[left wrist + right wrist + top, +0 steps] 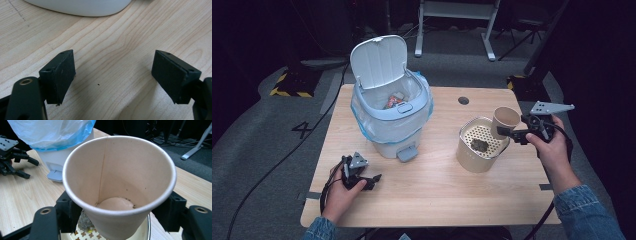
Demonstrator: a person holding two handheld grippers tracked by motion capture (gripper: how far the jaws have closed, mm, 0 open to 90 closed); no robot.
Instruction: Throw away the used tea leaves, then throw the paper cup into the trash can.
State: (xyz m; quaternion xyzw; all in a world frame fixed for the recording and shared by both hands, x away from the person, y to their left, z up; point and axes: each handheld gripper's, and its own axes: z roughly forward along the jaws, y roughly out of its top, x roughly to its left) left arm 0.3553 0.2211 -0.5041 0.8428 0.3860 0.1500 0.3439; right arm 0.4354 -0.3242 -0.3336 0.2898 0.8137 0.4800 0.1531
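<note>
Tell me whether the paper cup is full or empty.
Empty: the right gripper view looks into the paper cup and shows its bare bottom, only small specks around the edge.

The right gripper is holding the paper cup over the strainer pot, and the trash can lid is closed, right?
Not quite. The right gripper does hold the paper cup over the strainer pot, but the lid of the trash can stands open, tipped back. The high view shows it, with rubbish visible inside.

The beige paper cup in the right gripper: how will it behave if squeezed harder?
The beige paper cup looks thin-walled and empty, so it probably dents easily. It is likely very light, and its tapered shape may let it slip from the right gripper.
</note>
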